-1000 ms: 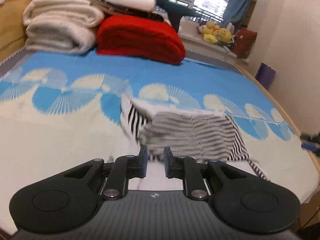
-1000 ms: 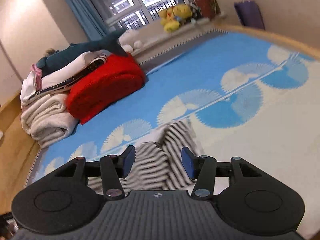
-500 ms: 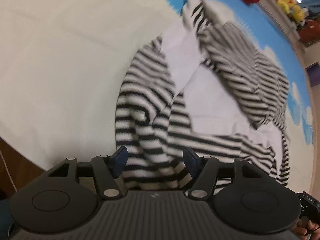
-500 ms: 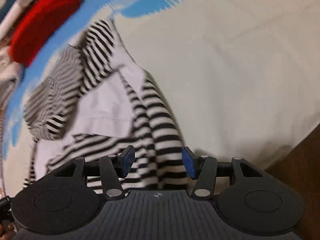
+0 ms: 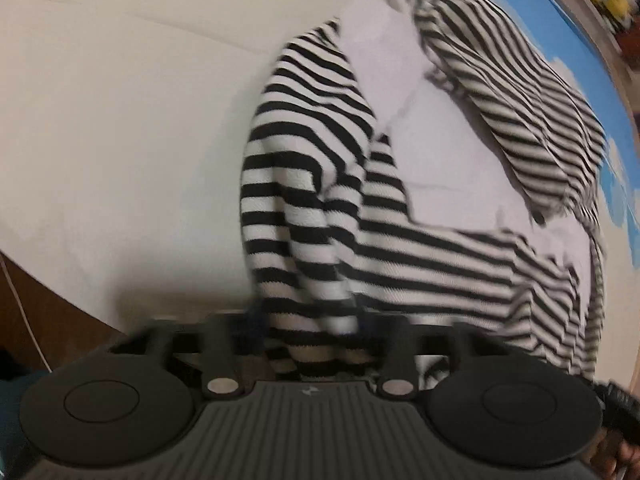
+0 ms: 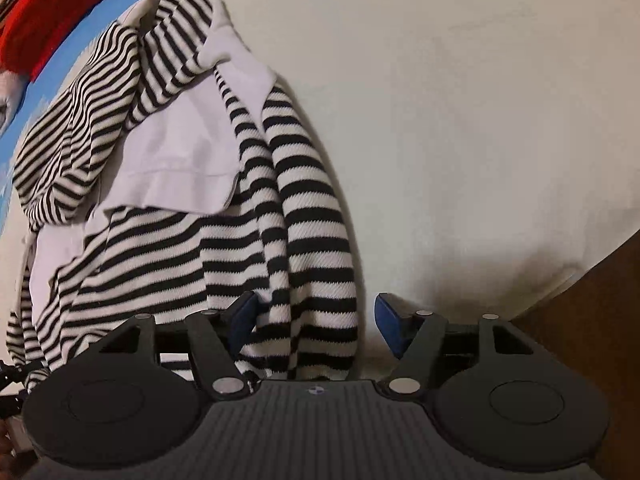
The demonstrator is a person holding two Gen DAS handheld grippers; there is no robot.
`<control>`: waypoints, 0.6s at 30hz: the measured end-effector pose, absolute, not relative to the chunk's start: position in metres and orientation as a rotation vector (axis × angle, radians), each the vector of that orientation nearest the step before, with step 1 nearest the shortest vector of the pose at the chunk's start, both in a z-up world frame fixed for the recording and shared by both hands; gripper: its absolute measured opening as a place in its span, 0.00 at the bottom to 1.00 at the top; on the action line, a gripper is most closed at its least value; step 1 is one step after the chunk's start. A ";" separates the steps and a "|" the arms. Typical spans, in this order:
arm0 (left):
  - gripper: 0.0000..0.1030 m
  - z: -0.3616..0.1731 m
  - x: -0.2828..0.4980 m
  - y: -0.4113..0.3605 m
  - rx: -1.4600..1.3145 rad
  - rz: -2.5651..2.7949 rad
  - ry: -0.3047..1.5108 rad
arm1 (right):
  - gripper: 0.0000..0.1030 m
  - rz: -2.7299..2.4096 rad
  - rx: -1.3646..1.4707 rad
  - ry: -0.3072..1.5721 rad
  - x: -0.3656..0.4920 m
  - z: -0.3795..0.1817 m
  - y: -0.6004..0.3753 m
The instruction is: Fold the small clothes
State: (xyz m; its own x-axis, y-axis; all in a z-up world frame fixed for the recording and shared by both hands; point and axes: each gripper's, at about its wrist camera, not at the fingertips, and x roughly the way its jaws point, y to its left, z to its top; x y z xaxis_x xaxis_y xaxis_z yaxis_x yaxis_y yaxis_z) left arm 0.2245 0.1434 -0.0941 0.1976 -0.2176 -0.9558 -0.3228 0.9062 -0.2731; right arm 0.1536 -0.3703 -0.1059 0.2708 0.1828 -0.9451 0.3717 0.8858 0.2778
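**Two grippers lowered over a striped garment near the bed's edge**

Left wrist view. The left gripper (image 5: 310, 328) points steeply down, its jaws closing on a bunched fold of the black-and-white striped knit garment (image 5: 320, 184), which fills the gap between the fingers. The fingers are motion-blurred, so whether the pads already press the cloth cannot be told from this view alone (the gap looks narrow). The garment lies crumpled on the cream part of the bed cover (image 5: 120, 140), near the bed's wooden edge; pale lilac fabric panels (image 5: 440, 148) show among the stripes. At the upper right a blue patterned band (image 5: 616, 184) of the cover is cut off by the frame.

Right wrist view. The right gripper (image 6: 316, 320) has its jaws opening, the blue pads (image 6: 388, 320) set well apart. A thick striped roll of the garment lies between them, just beside the left pad and clear of the right one. The knit is ribbed and soft, folded in overlapping layers. A red folded blanket (image 6: 52, 12) is partly cropped at the upper left corner.
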 end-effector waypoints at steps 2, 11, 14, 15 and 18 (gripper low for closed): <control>0.07 -0.090 0.221 0.143 -0.459 0.053 1.364 | 0.64 -0.120 0.485 1.309 0.154 -0.106 -0.368; 0.23 -0.087 0.214 0.150 -0.473 0.038 1.386 | 0.09 -0.051 0.559 1.189 0.149 -0.086 -0.375; 0.27 -0.090 0.214 0.149 -0.461 0.029 1.409 | 0.30 -0.125 0.541 1.277 0.152 -0.100 -0.377; 0.27 -0.090 0.215 0.148 -0.459 0.027 1.412 | 0.33 -0.133 0.534 1.299 0.152 -0.103 -0.377; 0.27 -0.090 0.215 0.147 -0.449 0.016 1.414 | 0.34 -0.113 0.502 1.306 0.151 -0.104 -0.373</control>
